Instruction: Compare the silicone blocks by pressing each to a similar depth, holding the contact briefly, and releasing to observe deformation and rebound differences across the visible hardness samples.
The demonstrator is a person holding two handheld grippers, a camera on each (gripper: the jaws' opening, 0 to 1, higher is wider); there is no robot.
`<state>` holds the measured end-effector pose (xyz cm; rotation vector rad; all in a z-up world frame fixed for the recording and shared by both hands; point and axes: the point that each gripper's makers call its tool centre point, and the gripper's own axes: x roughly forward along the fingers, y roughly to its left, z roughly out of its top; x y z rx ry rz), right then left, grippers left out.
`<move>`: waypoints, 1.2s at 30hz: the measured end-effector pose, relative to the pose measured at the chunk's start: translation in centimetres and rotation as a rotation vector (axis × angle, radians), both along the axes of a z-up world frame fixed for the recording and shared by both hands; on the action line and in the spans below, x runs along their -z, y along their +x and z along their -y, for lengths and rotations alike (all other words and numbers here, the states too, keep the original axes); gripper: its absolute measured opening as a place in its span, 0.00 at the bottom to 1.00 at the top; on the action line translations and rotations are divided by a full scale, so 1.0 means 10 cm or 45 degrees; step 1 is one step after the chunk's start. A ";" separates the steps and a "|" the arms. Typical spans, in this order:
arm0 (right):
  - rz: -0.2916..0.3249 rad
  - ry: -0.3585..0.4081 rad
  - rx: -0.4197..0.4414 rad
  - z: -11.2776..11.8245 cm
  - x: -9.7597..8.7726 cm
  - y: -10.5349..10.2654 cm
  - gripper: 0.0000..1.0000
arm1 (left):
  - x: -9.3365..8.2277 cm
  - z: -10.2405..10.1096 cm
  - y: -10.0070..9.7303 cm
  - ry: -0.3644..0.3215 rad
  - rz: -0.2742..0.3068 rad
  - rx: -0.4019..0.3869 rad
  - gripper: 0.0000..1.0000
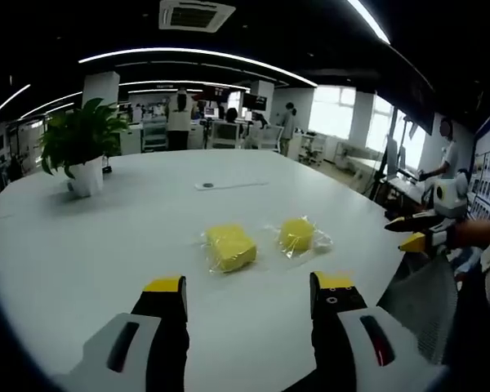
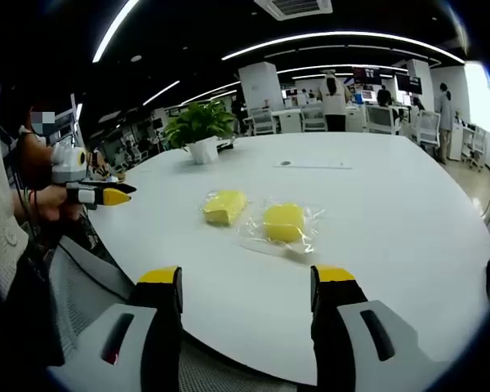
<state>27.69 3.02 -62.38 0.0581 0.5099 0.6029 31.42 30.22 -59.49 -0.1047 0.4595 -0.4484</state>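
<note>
Both my grippers, left & right, have jaws spread wide, holding nothing. Two yellow silicone blocks, square & round, lie in clear wrap on white table, untouched.

Two yellow silicone blocks lay in clear wrap on the white counter. The left gripper had black fingers with yellow tips. A green plant stood in a white pot.
</note>
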 end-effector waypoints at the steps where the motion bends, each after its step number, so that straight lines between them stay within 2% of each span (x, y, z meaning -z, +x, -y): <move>1: 0.001 0.000 0.000 0.00 0.00 0.00 0.58 | -0.02 0.01 0.01 -0.006 0.000 0.000 0.60; 6: -0.003 0.004 -0.005 0.01 0.02 -0.01 0.58 | -0.09 0.13 0.06 -0.018 -0.005 0.036 0.60; 13: -0.002 0.016 -0.001 0.03 0.02 0.00 0.58 | -0.14 0.26 0.17 -0.137 -0.061 0.022 0.54; 16: -0.006 0.022 0.003 0.06 0.03 0.01 0.58 | -0.15 0.28 0.23 -0.134 -0.063 0.029 0.56; 29: -0.030 0.036 0.002 0.09 0.09 0.00 0.57 | -0.20 0.46 0.46 -0.227 -0.106 0.052 0.61; 36: -0.039 0.033 -0.006 0.09 0.11 0.00 0.56 | -0.21 0.62 0.56 -0.230 -0.127 0.116 0.61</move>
